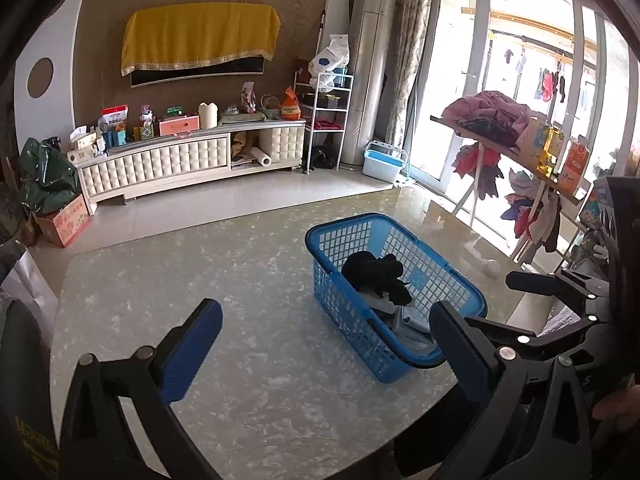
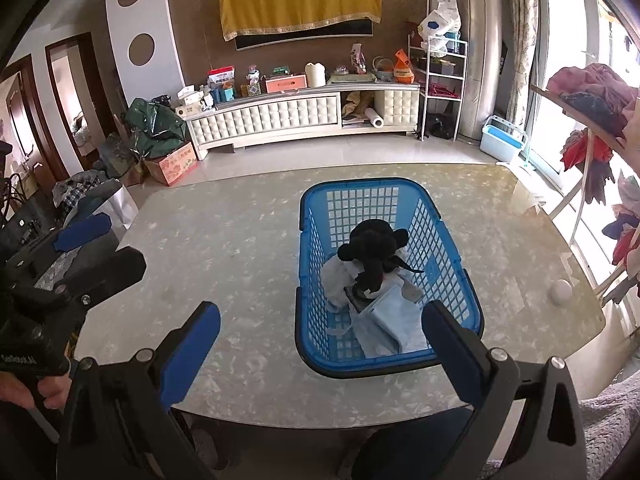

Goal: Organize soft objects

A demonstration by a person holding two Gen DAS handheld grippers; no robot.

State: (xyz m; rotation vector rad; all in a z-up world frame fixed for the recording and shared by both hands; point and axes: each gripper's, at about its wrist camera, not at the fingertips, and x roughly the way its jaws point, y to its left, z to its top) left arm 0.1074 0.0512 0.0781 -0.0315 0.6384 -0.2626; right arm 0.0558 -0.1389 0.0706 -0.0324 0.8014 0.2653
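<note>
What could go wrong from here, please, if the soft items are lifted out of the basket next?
1. The black plush lies on the light blue cloth, so a grab may drag both.
2. The blue basket is light mesh and may tip.
3. The small white ball sits near the table edge and could roll off.

Each gripper, the left gripper (image 1: 324, 350) and the right gripper (image 2: 320, 344), has black plastic arms, ribbed blue finger pads (image 1: 192, 350) and silver rivets (image 1: 506, 353).
</note>
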